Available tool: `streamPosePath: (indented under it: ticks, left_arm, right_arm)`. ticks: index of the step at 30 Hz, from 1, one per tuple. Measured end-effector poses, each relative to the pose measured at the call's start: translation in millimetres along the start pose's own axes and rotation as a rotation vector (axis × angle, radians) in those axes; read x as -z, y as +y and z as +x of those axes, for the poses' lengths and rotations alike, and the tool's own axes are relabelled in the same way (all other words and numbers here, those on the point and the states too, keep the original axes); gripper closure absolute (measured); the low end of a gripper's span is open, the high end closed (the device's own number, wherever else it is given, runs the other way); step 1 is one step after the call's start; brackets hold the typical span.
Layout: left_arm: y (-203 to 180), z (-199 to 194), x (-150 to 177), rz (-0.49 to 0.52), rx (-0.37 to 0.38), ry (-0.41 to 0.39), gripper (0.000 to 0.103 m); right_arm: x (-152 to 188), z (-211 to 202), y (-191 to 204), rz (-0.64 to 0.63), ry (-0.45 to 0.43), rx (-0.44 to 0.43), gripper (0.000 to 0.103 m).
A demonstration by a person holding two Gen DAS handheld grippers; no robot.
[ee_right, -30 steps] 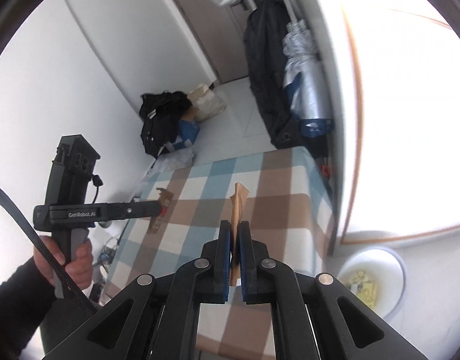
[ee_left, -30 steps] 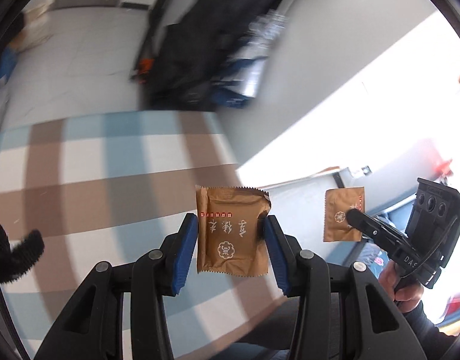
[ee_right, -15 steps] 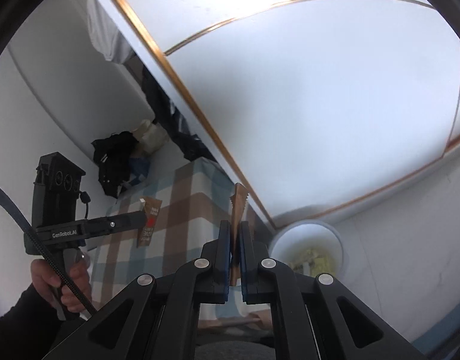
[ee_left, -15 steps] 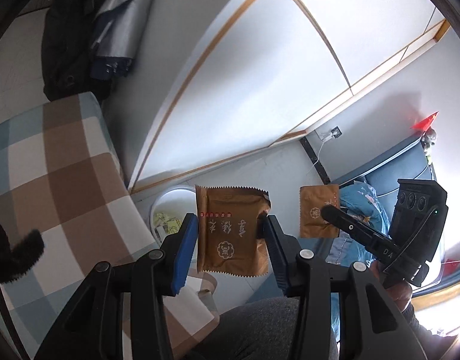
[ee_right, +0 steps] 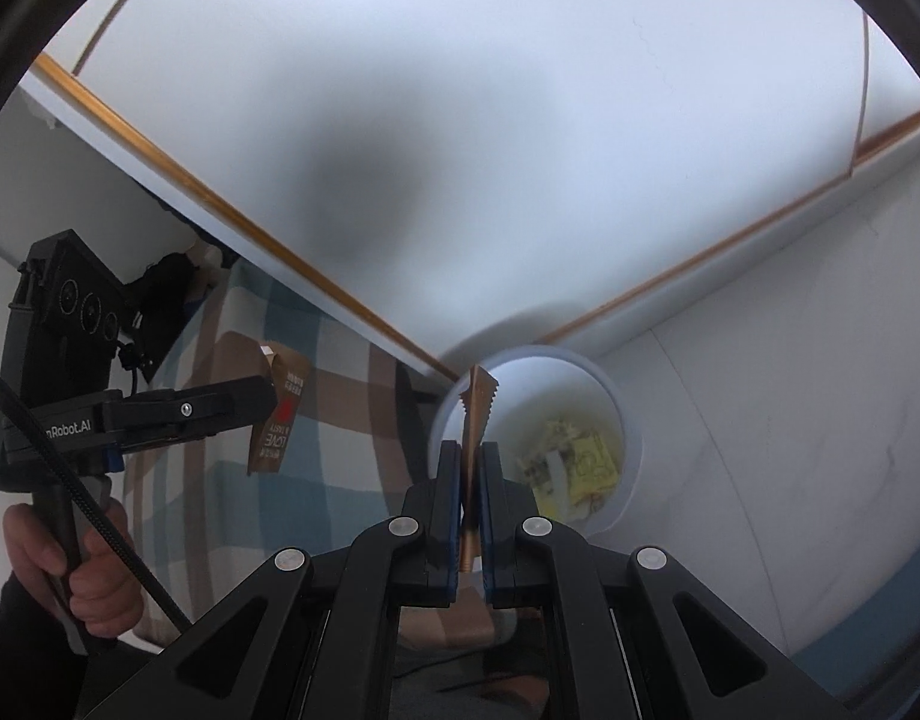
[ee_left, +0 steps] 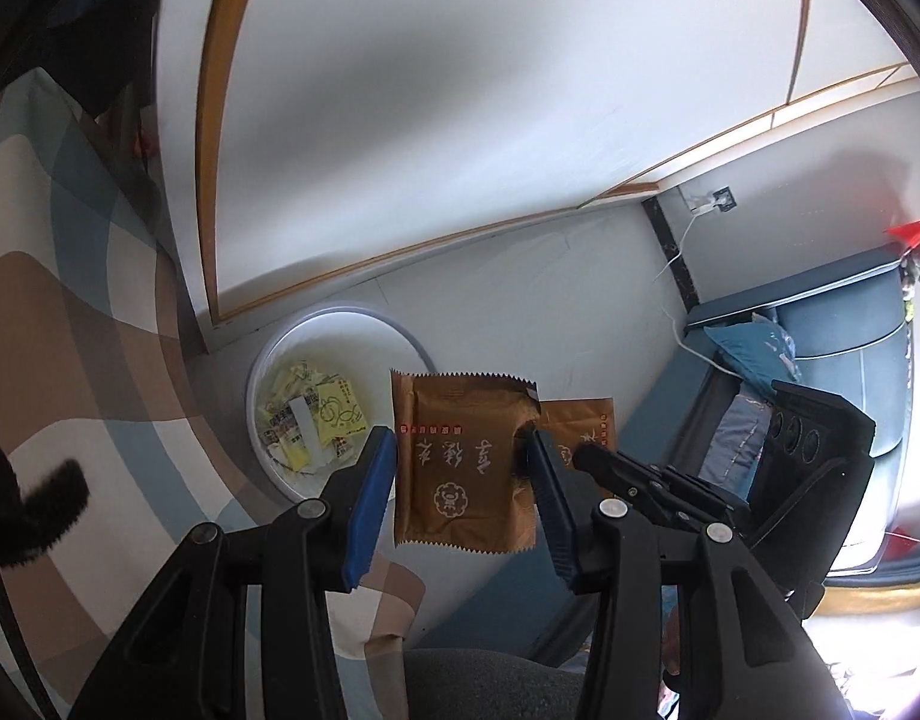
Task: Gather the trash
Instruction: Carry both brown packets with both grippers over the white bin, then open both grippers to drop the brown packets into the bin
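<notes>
My left gripper [ee_left: 460, 468] is shut on a flat brown snack wrapper [ee_left: 460, 480], its blue pads pressing the two side edges. My right gripper [ee_right: 470, 474] is shut on a second brown wrapper [ee_right: 476, 414], held edge-on and upright. That second wrapper [ee_left: 586, 429] also shows in the left wrist view, just right of the first. A white round trash bin [ee_left: 267, 354] stands on the floor below and left of the left gripper, with yellow wrappers inside. In the right wrist view the bin [ee_right: 631, 420] lies just behind the right gripper's wrapper. The left gripper [ee_right: 261, 399] hangs at the left there.
A table with a brown, blue and cream checked cloth [ee_left: 69, 312] borders the bin on the left. A white wardrobe with gold trim [ee_left: 460, 120] rises behind the bin. A blue sofa [ee_left: 838, 324] stands at the right. A hand [ee_right: 93, 576] holds the left gripper's handle.
Both grippers have swung from over the checked table to the bin beside it and dropped lower, each still holding its wrapper. The bin now shows larger and closer in both views.
</notes>
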State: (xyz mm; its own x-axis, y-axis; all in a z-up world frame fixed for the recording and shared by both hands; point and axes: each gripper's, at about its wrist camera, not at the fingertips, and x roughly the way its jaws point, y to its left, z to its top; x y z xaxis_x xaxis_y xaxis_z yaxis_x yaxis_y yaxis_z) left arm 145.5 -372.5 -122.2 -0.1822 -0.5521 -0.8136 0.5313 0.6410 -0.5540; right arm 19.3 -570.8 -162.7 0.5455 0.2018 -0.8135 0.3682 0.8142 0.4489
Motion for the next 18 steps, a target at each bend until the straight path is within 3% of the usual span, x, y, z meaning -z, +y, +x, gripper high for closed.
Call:
streamPosePath:
  ticks: [7, 18]
  left_arm:
    - [-4.8, 21.5, -3.5, 0.013, -0.079, 0.048, 0.063]
    - [-6.8, 40.6, -17.4, -0.026, -0.098, 0.105, 0.063]
  right_arm:
    - [2.9, 57.5, -28.3, 0.077, 0.103, 0.01, 0.097]
    - [1.7, 108.2, -34.9, 0.107, 0.159, 0.009, 0.088]
